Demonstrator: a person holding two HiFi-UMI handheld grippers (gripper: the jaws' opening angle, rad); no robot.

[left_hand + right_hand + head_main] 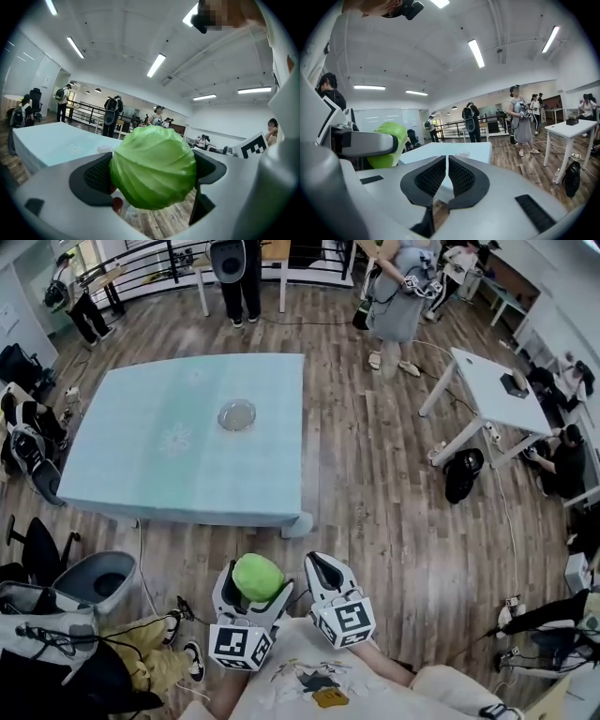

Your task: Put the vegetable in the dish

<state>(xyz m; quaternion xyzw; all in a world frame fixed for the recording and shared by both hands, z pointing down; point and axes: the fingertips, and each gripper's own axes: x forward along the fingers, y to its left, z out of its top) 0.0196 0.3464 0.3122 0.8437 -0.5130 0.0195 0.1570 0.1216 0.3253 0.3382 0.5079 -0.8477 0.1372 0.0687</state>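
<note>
The left gripper (255,582) and right gripper (324,572) are pale grey shells with black ribbed pads (431,177) and black-and-white marker cubes (344,617). The shirt (309,662) is white with a print.

Looks like a big open-plan office or lab hall given over to recording work. Underfoot, a wood-plank floor (375,474); overhead, a white ceiling with long strip lights (156,64). Spread well apart: a wide desk under a pale teal cloth (141,456), a plain white desk (492,381) at the right, more white tables by a black railing (150,261) at the far end. Around the edges, black office chairs (37,549), a black bag (462,474), a cable (506,521) trailing over the planks. Several people (236,273) standing about with backpacks, one in grey (398,301) holding handheld gear.
</note>
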